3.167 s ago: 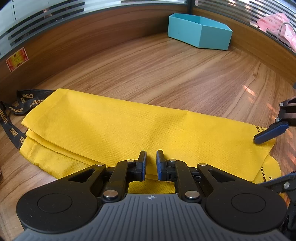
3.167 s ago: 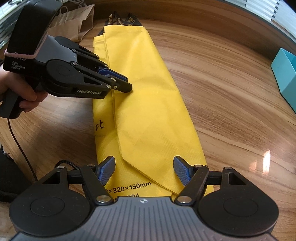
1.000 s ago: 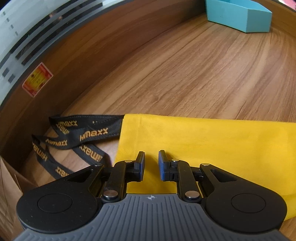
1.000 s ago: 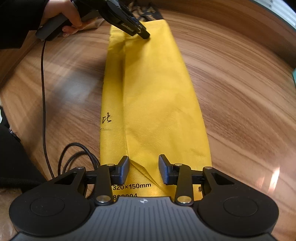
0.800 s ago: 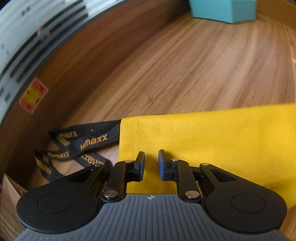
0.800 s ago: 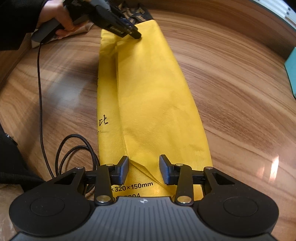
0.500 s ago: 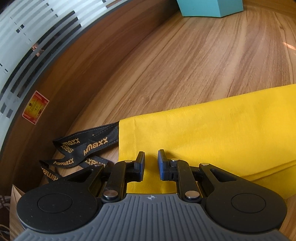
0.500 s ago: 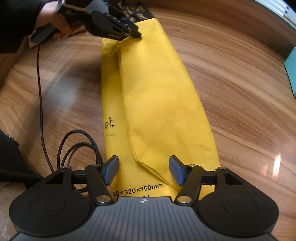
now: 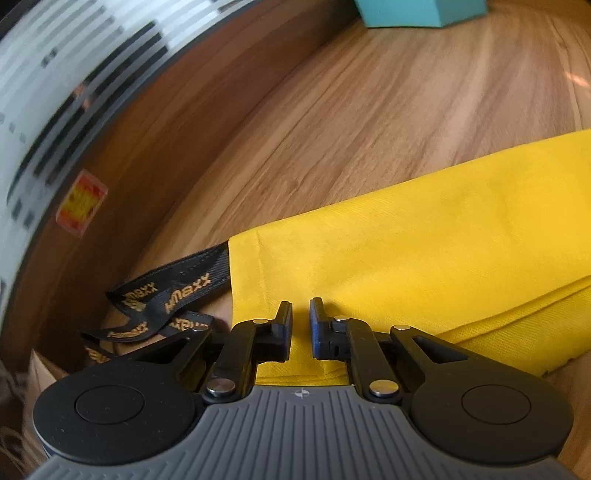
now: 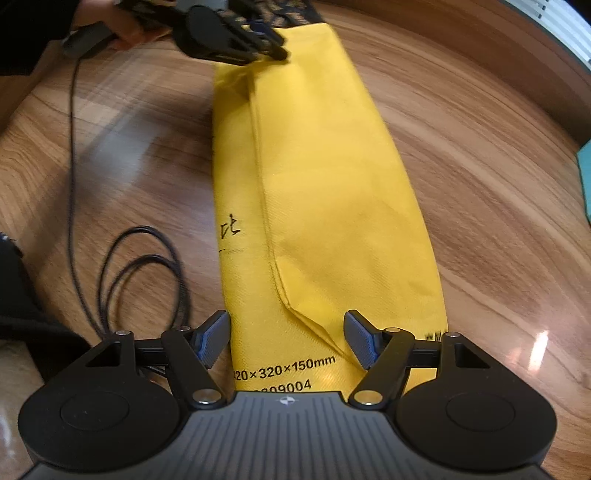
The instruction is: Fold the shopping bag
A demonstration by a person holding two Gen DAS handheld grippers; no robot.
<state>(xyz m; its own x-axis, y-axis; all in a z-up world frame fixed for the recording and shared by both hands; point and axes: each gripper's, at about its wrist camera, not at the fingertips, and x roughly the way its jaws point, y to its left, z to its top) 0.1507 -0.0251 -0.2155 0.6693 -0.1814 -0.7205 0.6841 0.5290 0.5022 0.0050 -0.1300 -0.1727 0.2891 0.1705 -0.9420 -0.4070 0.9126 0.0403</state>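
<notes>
A yellow shopping bag (image 10: pixel 332 166) lies folded into a long strip on the wooden table (image 10: pixel 480 184). Its black printed handles (image 9: pixel 177 295) stick out at the far end. My left gripper (image 9: pixel 301 306) sits low over that handle-end corner of the bag (image 9: pixel 406 258). Its jaws are closing to a narrow gap with yellow fabric showing in it; no firm pinch is visible. From the right wrist view, the left gripper (image 10: pixel 275 51) touches the bag's top end. My right gripper (image 10: pixel 288 321) is opening wide over the bottom end, with the folded flap's edge between its fingers, untouched.
A person's hand (image 10: pixel 122 26) holds the left gripper, and its black cable (image 10: pixel 147 266) loops on the table left of the bag. A teal box (image 9: pixel 417 11) stands at the back. A brown paper bag (image 9: pixel 40 373) and a wall panel with a sticker (image 9: pixel 81 201) are close on the left.
The right jaws have spread from a narrow gap to wide. The left gripper's gap has narrowed a little and it has rolled slightly over the handle-end corner; the bag's edge beside it has puckered.
</notes>
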